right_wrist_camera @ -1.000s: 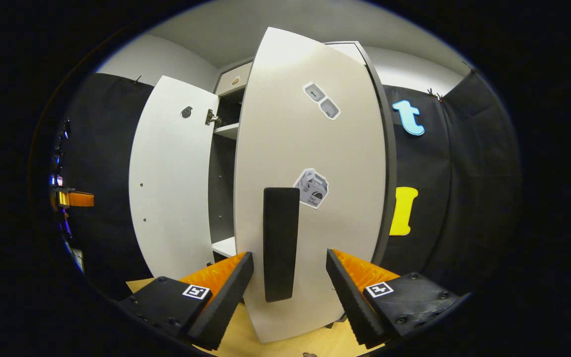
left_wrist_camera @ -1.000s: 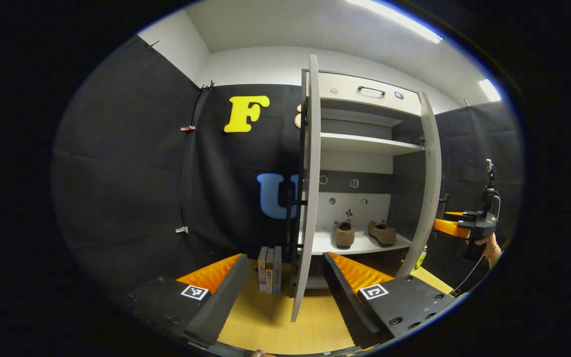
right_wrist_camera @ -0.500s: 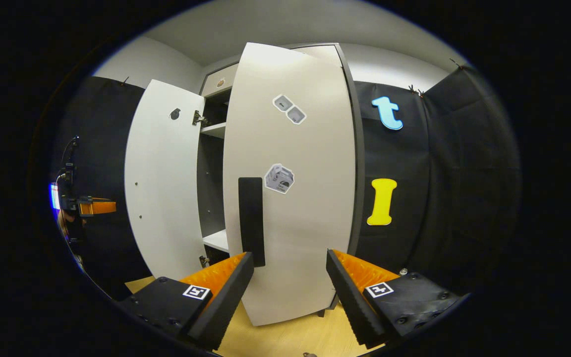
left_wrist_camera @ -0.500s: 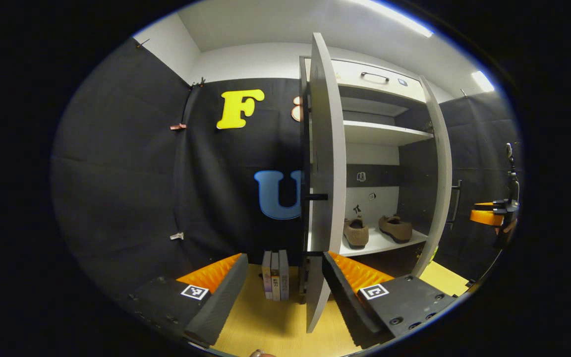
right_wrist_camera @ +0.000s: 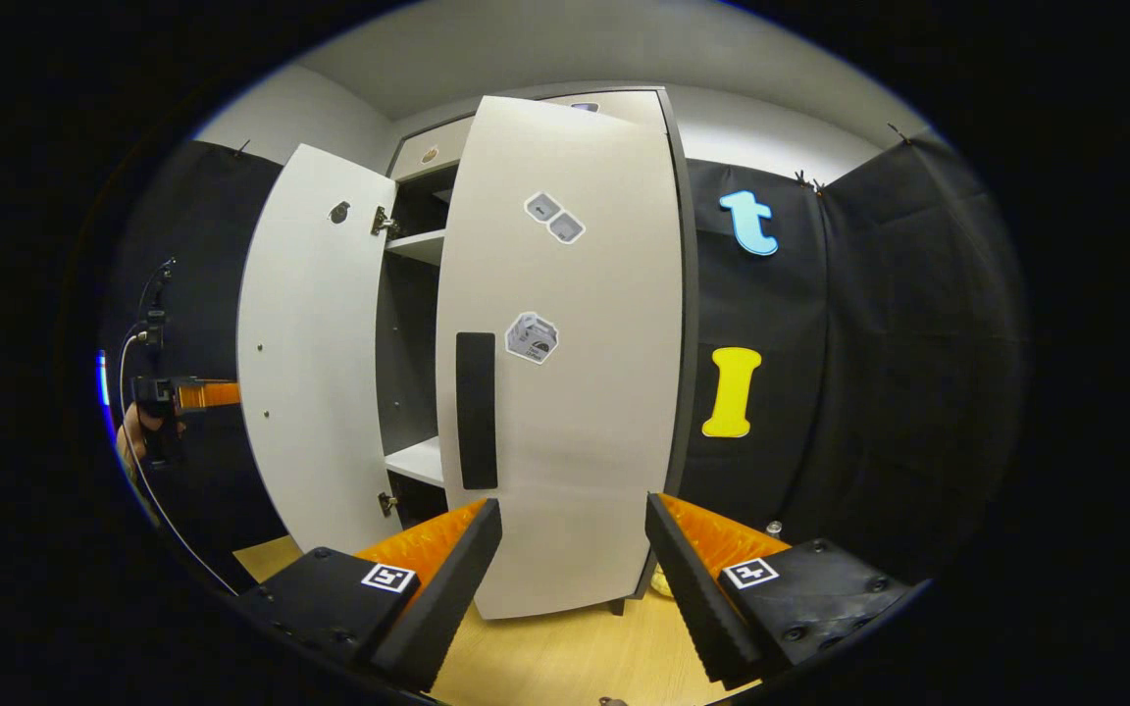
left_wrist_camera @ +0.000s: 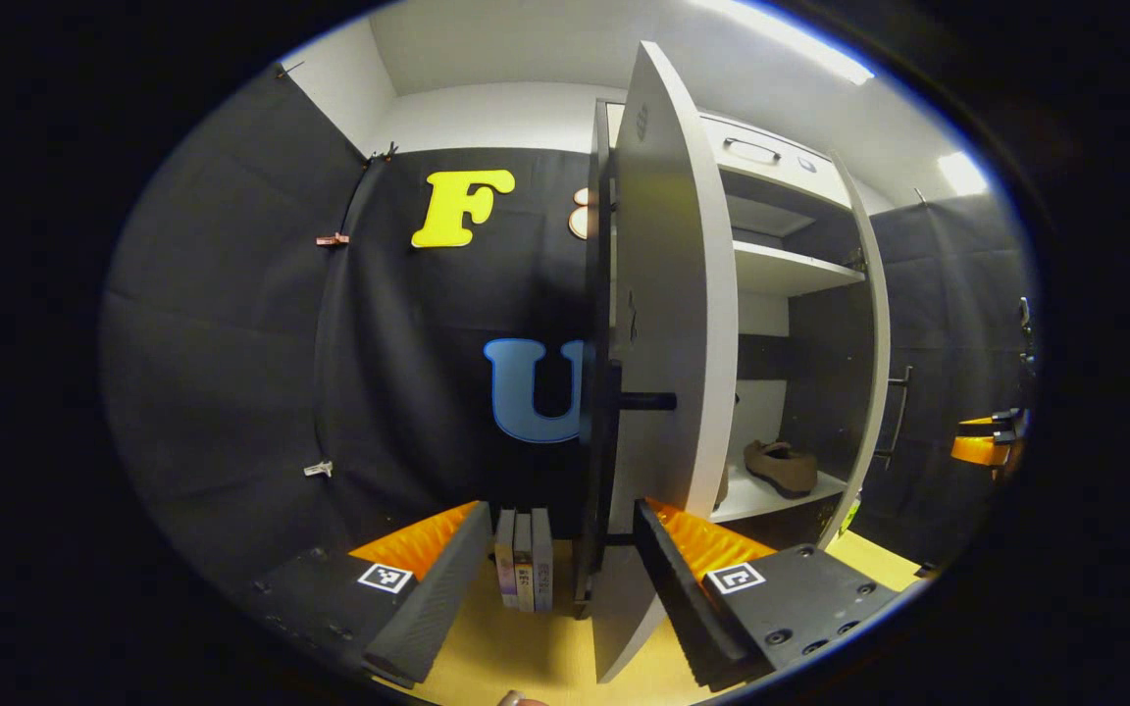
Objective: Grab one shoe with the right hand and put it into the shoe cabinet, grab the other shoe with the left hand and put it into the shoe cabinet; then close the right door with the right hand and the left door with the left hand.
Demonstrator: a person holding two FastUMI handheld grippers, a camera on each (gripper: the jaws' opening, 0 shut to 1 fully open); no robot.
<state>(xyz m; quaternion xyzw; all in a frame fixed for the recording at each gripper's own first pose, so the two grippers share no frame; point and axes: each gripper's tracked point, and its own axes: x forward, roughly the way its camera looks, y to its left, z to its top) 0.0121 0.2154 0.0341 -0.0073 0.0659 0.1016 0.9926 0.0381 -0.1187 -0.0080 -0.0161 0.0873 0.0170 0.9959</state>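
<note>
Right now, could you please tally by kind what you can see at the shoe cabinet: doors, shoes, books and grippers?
Doors: 2, the left door and the right door, both partly open.
Shoes: 1 brown shoe in plain view on the lower shelf.
Books: 3, standing books beside the cabinet.
Grippers: 2, left gripper and right gripper.
Total: 8.

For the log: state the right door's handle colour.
Black handle, clearest in the right gripper view.

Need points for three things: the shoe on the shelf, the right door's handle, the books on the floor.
shoe (left_wrist_camera: 779, 467), left gripper view, on its brown upper.
right door's handle (right_wrist_camera: 476, 410), right gripper view, on the middle of the black bar.
books (left_wrist_camera: 523, 559), left gripper view, on the spine of the middle one.
</note>
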